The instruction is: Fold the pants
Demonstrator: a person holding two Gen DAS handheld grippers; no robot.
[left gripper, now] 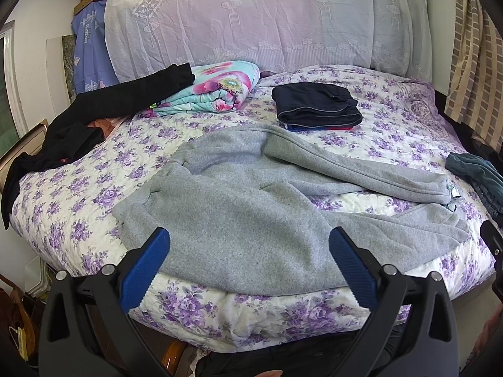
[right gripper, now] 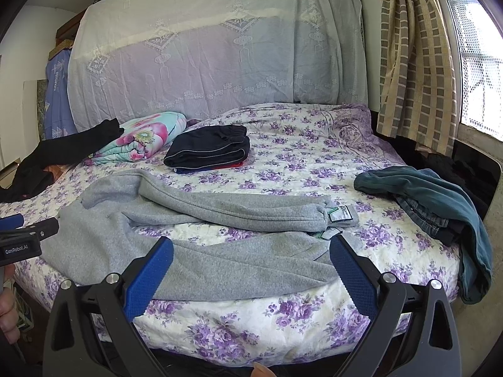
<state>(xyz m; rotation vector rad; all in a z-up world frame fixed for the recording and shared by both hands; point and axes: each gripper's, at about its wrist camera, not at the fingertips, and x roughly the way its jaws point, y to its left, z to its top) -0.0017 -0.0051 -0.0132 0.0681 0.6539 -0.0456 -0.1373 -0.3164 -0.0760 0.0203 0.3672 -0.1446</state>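
Grey fleece pants [left gripper: 239, 207] lie spread on the bed, waist at the left, two legs splayed toward the right, cuffs and labels at the right end [right gripper: 339, 216]. My left gripper [left gripper: 250, 235] is open at the bed's near edge, just above the pants' seat, holding nothing. My right gripper [right gripper: 251, 245] is open too, hovering over the nearer leg [right gripper: 220, 267] close to its cuff. The left gripper's body [right gripper: 22, 238] shows at the left edge of the right wrist view.
A folded dark pile [left gripper: 317, 106] sits behind the pants, and a rolled floral blanket [left gripper: 217, 89] beside it. Black garments [left gripper: 94, 113] trail off the bed's left side. Teal and denim clothes [right gripper: 433, 198] lie on the right edge. Headboard cloth [left gripper: 251, 19] behind, curtain [right gripper: 415, 62] right.
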